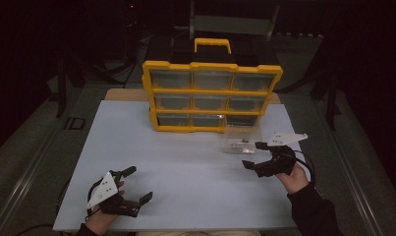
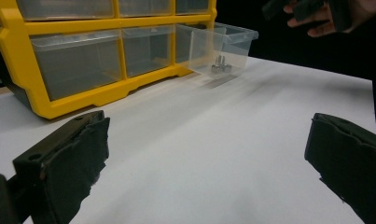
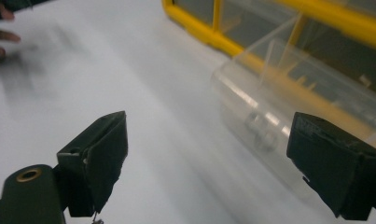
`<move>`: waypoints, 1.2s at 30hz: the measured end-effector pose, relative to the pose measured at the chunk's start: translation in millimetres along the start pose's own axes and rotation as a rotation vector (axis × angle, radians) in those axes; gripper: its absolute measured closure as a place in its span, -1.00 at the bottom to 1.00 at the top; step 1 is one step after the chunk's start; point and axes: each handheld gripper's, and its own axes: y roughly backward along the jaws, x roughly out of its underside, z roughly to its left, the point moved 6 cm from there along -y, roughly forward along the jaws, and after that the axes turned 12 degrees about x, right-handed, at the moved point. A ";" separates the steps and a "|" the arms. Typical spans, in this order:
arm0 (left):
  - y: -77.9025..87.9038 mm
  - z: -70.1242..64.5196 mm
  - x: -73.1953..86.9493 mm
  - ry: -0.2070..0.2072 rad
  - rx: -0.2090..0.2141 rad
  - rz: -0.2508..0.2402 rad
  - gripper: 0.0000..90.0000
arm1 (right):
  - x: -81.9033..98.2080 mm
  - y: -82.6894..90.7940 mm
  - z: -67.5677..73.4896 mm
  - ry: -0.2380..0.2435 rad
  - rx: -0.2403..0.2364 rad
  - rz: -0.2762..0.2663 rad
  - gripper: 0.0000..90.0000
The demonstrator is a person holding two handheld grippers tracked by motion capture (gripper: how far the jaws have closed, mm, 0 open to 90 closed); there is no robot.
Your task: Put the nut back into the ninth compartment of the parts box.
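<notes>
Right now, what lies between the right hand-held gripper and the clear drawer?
Nothing: bare white table separates the right hand-held gripper from the clear drawer, seen in the high view.

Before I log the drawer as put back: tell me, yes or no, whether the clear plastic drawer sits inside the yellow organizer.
No, the clear plastic drawer lies out on the white table, in front of the yellow organizer.

Dim room, dark surroundings, motion blur

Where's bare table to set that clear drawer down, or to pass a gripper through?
Bare: the wide middle of the white table, between the left gripper and right gripper, and the left strip beside the yellow organizer. Crowded: the far right, where the clear drawer sits right in front of the organizer, near the right gripper.
</notes>
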 end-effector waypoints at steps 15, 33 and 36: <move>0.5 -0.3 -0.7 -0.005 0.001 -0.002 -1.00 | 39.0 -3.1 12.4 0.018 -0.011 -0.053 -0.72; 1.3 -0.6 -0.7 -0.005 0.004 0.000 -1.00 | 78.8 -6.9 22.3 -0.008 -0.073 -0.110 -0.74; 1.3 -0.8 -0.6 -0.007 0.003 0.001 -1.00 | 81.9 -5.2 16.8 -0.010 -0.034 -0.111 -0.74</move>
